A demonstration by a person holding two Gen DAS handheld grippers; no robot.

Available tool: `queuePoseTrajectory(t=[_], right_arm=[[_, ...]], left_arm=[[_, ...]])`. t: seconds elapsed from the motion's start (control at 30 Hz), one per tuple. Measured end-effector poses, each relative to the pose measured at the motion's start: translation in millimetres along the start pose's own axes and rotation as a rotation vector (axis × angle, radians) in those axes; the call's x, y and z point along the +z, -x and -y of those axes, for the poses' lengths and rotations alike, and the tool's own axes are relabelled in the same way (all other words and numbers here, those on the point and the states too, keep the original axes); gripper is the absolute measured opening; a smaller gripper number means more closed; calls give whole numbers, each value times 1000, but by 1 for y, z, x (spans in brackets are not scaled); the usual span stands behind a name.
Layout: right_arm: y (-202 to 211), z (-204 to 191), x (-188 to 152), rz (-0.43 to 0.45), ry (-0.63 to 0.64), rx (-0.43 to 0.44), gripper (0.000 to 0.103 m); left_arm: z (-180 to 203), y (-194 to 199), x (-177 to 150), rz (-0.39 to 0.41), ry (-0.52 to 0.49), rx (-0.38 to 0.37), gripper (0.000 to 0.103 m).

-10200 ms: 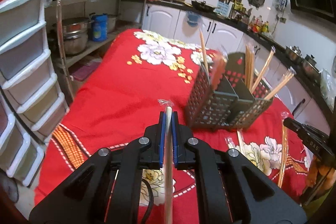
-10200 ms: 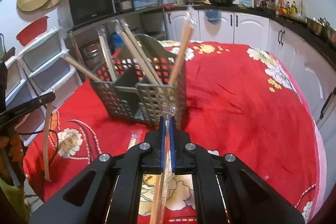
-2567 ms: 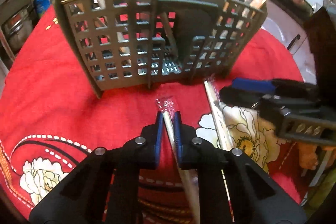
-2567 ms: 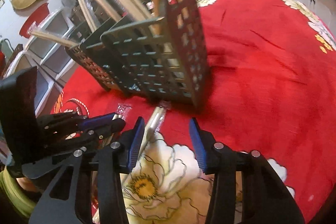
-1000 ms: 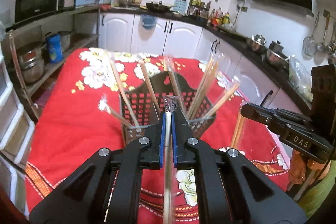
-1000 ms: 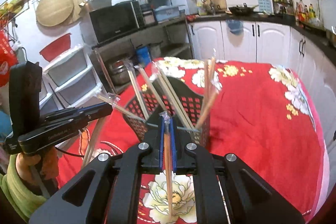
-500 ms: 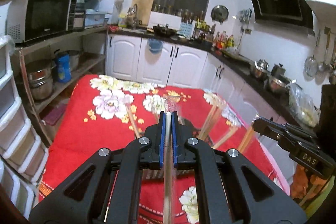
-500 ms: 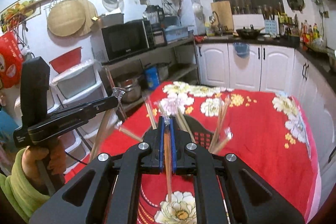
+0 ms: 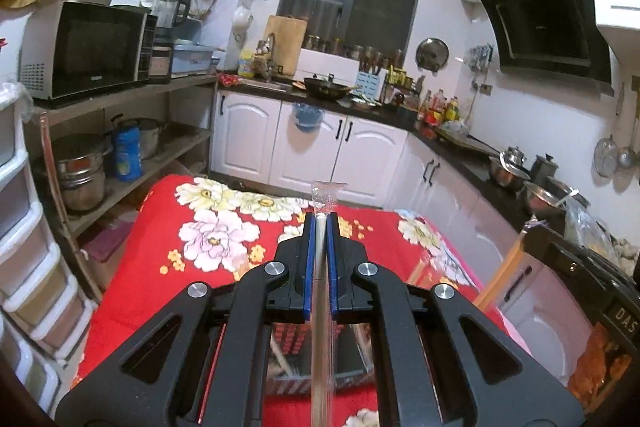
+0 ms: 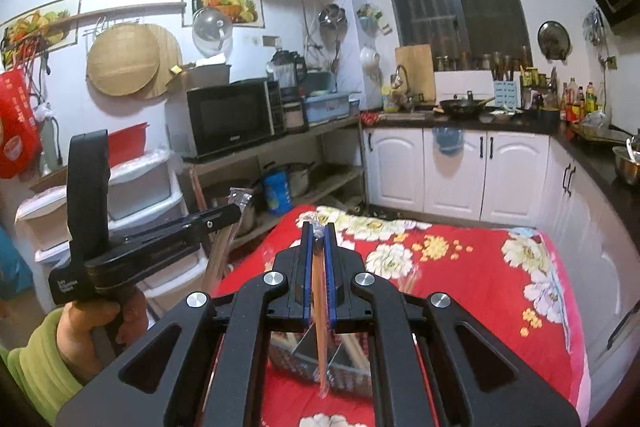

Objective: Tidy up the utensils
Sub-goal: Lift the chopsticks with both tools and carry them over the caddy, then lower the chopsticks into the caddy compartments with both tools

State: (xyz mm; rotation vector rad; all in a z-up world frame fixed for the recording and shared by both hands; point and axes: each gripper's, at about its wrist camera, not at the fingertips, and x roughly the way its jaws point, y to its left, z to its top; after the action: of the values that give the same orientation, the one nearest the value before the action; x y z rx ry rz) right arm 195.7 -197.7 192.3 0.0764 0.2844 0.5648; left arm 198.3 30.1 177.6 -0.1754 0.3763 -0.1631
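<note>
Holding one wrapped chopstick pair (image 9: 320,291) in the left gripper (image 9: 320,227), jaws pinched on it, long axis running along the fingers. Gripping another pair (image 10: 318,291) likewise in the right gripper (image 10: 317,239). Hovering above the grey perforated basket (image 10: 352,367) sitting low mid-table (image 10: 480,267), under both grippers. Showing thin wood, crinkled clear film.

Your left gripper (image 9: 320,223) is clamped tight, its blue pads (image 9: 307,259) nearly meeting, and it points slightly downward. Your right gripper (image 10: 319,231) is likewise pinched closed and tilted a little down. Seen from the right wrist, your left hand (image 10: 94,325), in a green sleeve (image 10: 36,367), grips its handle at the near left.
</note>
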Motion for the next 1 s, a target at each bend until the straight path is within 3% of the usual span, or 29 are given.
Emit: queuePoseTrajectory(t=[0.37,1.0], right_arm=[[-21,19,-2,45,0,-65,6],[-55,34,-17,38,-15,-67,6]], left_arm=[[-2,-32,8,67,39,76,1],[0,-81,-8,221,38,227,1]])
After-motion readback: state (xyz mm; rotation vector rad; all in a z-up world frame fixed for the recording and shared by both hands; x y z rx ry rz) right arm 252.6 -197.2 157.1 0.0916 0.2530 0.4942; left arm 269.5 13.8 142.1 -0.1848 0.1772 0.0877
